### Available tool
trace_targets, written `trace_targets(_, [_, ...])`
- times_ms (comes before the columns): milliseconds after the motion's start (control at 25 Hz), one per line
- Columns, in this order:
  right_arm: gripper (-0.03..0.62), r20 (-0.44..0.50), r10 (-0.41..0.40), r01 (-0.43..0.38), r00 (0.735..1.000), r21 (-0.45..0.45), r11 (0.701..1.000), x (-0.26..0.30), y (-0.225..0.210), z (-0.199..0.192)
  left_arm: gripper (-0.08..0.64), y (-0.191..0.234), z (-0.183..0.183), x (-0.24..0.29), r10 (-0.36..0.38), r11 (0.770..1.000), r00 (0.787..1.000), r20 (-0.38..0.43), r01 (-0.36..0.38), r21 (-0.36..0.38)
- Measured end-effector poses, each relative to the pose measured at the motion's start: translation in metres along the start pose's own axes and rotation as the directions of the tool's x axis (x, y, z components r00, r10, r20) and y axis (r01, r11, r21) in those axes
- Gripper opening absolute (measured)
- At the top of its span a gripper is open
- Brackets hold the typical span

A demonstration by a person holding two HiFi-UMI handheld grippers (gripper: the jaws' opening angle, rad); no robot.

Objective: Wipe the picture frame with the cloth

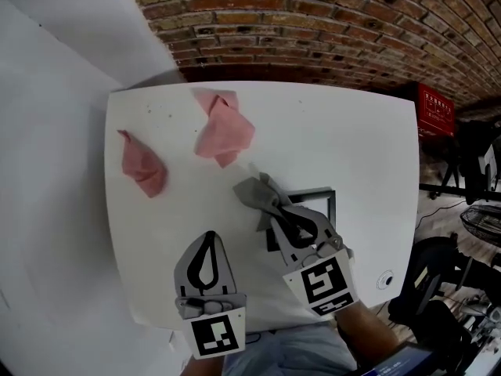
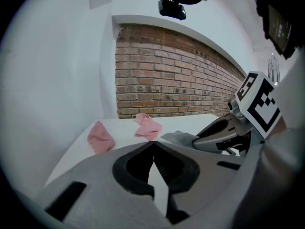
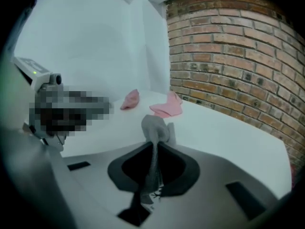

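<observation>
Picture frame (image 1: 325,196) is lying flat on the counter (image 1: 352,131), partly beneath the right gripper (image 1: 277,214), which is clamping the grey cloth (image 1: 252,193). Best now, I judge — holding that pinch firm while dragging the cloth along the frame's rim; the left gripper (image 1: 209,236), closed and empty, is hovering near the frame.

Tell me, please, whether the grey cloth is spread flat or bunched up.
Bunched up: the grey cloth is pinched in the shut jaws of the right tool, crumpled in a wad beyond their tips.
</observation>
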State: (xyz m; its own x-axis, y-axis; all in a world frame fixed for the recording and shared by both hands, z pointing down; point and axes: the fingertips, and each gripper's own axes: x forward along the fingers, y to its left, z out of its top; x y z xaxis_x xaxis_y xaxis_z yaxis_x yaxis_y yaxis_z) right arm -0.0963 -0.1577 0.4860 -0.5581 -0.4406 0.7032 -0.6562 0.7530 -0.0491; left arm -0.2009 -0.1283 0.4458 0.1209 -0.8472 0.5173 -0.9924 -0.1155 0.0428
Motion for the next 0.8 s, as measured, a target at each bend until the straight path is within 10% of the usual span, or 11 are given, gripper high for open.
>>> trace_targets(800, [0.035,-0.035,-0.048,0.051,0.998,0.079,0.996,0.013,-0.026,-0.023,0.009,-0.005,-0.012,0.012,-0.03,0.999,0.999,-0.025,0.03,0.014])
